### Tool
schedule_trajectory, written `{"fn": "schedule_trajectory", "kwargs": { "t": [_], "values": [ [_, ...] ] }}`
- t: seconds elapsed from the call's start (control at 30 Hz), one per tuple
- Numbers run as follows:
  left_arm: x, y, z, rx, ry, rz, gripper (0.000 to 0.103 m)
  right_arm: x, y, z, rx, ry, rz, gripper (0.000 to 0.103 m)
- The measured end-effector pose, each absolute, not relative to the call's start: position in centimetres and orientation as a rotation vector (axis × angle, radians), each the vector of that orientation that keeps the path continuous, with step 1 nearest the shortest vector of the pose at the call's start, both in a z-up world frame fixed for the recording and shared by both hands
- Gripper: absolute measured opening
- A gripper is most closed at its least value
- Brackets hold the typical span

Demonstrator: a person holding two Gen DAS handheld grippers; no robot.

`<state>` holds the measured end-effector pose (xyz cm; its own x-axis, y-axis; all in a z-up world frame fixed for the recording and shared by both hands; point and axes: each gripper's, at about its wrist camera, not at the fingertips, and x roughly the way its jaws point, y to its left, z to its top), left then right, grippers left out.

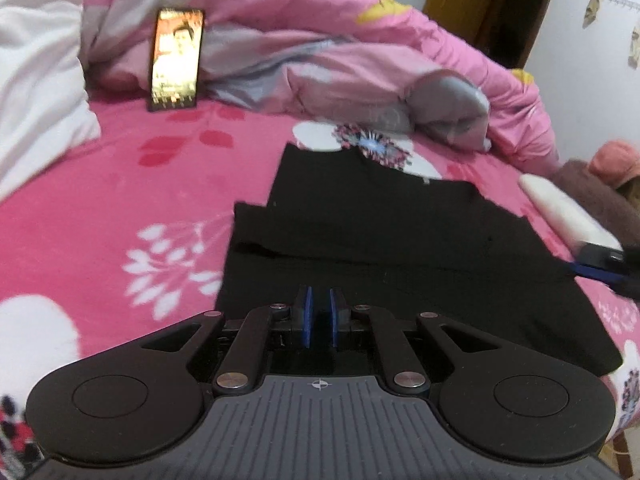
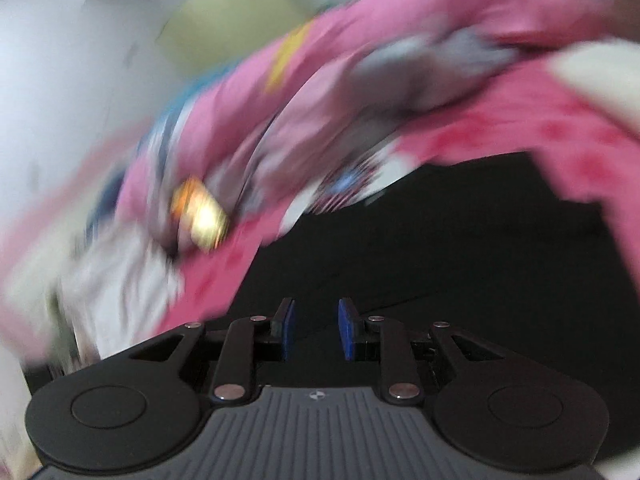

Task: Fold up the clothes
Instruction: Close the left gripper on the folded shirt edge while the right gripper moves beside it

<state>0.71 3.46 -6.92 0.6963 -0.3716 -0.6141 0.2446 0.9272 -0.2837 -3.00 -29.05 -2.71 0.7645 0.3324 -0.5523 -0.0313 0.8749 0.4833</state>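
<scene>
Left gripper (image 1: 321, 310) is seen at the bottom of the left wrist view, its two blue pads (image 1: 307, 316) drawn close with only a narrow gap between them, and nothing is caught in that gap. It is held just above the near edge of a black garment (image 1: 400, 248), which is spread flat on a pink floral bedsheet (image 1: 120, 184). A fold line is seen across the left part of the garment, where one layer lies over another. At the right edge of this view the right gripper (image 1: 600, 268) is partly shown, blurred, by the garment's right edge; its jaw state cannot be told from here. Behind the garment a bunched pink and grey quilt (image 1: 320, 60) is heaped, and a lit phone (image 1: 176, 58) is propped upright against it. A white cloth (image 1: 36, 72) is lying at the far left.

From the right wrist view, heavily blurred, the right gripper (image 2: 316, 328) is shown with its blue pads (image 2: 346, 326) held clearly apart and nothing between them. The black garment (image 2: 440, 260) fills the area ahead of and beneath the fingers. The pink floral bedsheet (image 2: 560, 140) and the quilt (image 2: 360, 52) are smeared across the upper part, and a bright glowing patch that appears to be the phone (image 2: 202, 216) is seen at the left.
</scene>
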Motion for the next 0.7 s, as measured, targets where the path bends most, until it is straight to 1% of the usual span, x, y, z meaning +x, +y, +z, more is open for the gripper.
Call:
{"fn": "schedule_trajectory", "kwargs": {
  "t": [0.13,0.23,0.33,0.6,0.7],
  "values": [
    [0.8,4.0,-8.6,-0.207,0.726,-0.354,0.008,2.5,-22.2,-4.7,0.219,0.811,0.275,0.025],
    [0.8,4.6,-9.0,-0.243,0.717,-0.367,0.008,5.4,-20.5,-6.9,0.145,0.9,0.281,0.024],
    [0.9,4.5,-9.2,-0.246,0.711,-0.372,0.008,8.7,-20.2,-6.3,0.117,0.895,0.264,0.024],
    [1.0,4.9,-9.3,-0.276,0.721,-0.381,0.009,9.4,-22.0,-4.1,0.254,0.855,0.274,0.025],
    [1.1,5.2,-9.3,-0.296,0.728,-0.385,0.009,9.4,-22.8,-3.2,0.312,0.838,0.28,0.027]
  ]
}}
